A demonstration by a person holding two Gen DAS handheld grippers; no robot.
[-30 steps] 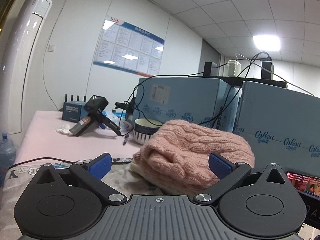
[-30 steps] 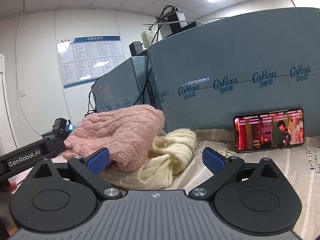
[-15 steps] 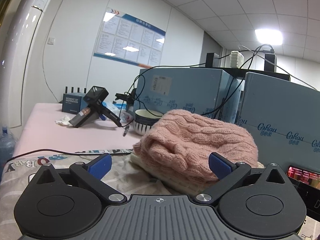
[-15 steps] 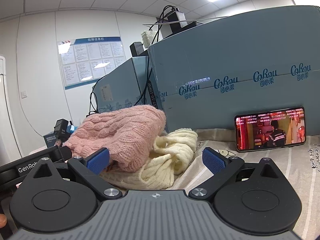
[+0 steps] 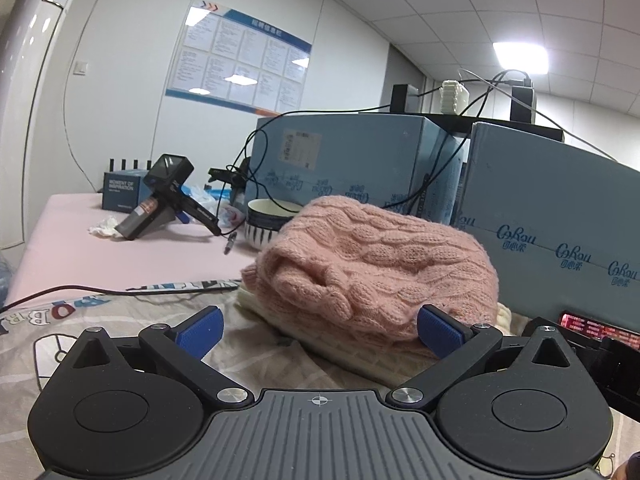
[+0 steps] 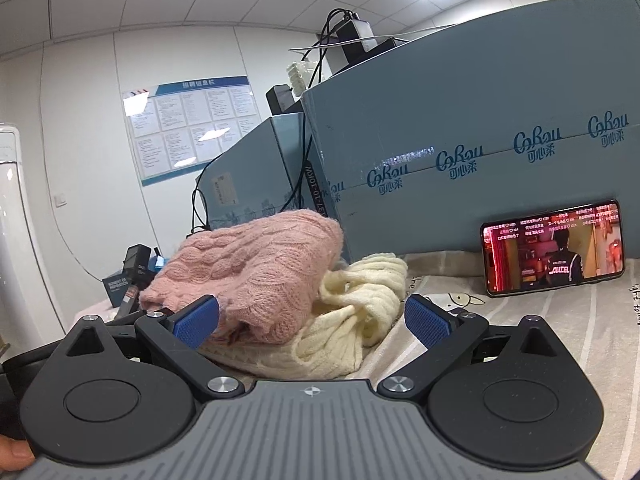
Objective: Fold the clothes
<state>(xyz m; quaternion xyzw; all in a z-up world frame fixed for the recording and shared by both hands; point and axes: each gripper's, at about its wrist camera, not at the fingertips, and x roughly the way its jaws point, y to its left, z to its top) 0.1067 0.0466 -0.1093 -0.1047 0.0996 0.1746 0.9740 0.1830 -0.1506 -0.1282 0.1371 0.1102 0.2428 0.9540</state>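
A folded pink cable-knit sweater (image 5: 376, 256) lies on top of a folded cream knit sweater (image 5: 360, 356) on a printed grey cloth (image 5: 100, 332). My left gripper (image 5: 320, 330) is open and empty, just in front of the stack. In the right wrist view the pink sweater (image 6: 256, 268) rests on the cream sweater (image 6: 352, 320), whose loose part spills to the right. My right gripper (image 6: 312, 322) is open and empty, close in front of the stack.
Blue cardboard boxes (image 5: 560, 232) stand behind the stack. A phone (image 6: 554, 252) playing video leans on a box (image 6: 480, 152). A striped bowl (image 5: 266, 226), a black handheld device (image 5: 160, 204), a small dark box (image 5: 120, 196), a pen and cables lie on the pink table (image 5: 120, 260).
Both grippers have drawn back slightly from the stack and stay open. The sweaters have not moved.
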